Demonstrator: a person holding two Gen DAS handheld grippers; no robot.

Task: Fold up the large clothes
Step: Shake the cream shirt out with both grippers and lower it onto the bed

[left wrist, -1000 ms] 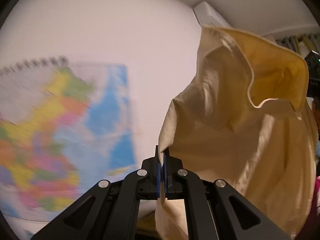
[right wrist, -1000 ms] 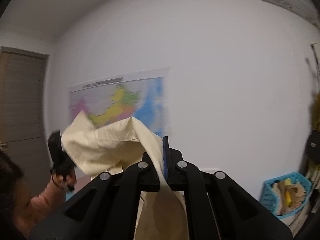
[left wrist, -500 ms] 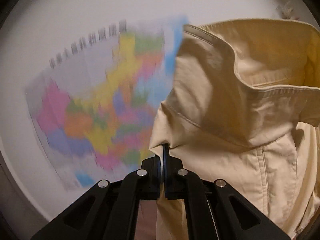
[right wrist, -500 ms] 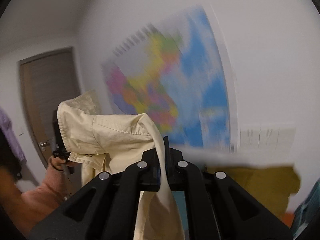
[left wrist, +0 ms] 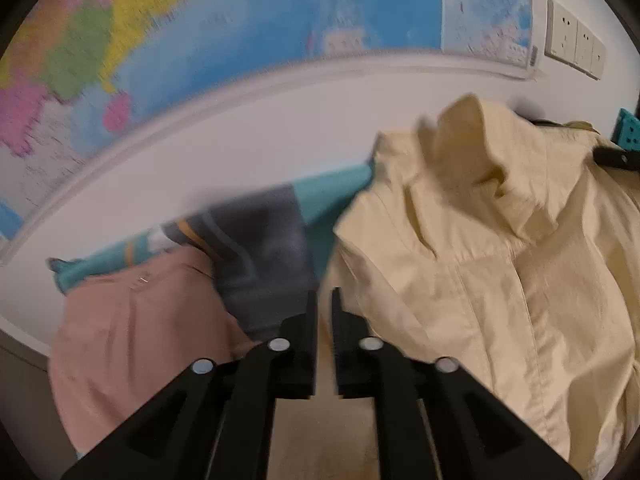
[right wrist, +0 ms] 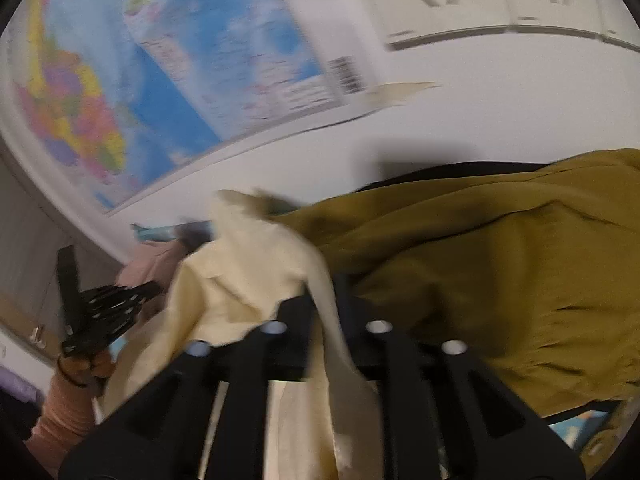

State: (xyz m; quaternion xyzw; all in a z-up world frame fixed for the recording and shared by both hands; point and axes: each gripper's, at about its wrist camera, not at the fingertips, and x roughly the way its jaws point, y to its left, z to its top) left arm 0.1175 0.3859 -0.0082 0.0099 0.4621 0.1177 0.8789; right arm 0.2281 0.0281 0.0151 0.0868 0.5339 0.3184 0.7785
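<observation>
A white wall carries a large colour map, blurred in both views, with a row of white sockets at its right. Below lies a heap of clothes. The cream jacket, a matte woven cotton with stitched seams and a stand-up collar, sits crumpled just right of the left gripper, whose jaws stand a narrow gap apart with nothing between them. A fold of the same jacket runs between the right gripper's fingers, which are hard to read through the blur. Beside it lie an olive garment, a pink one and a smeared grey striped one.
</observation>
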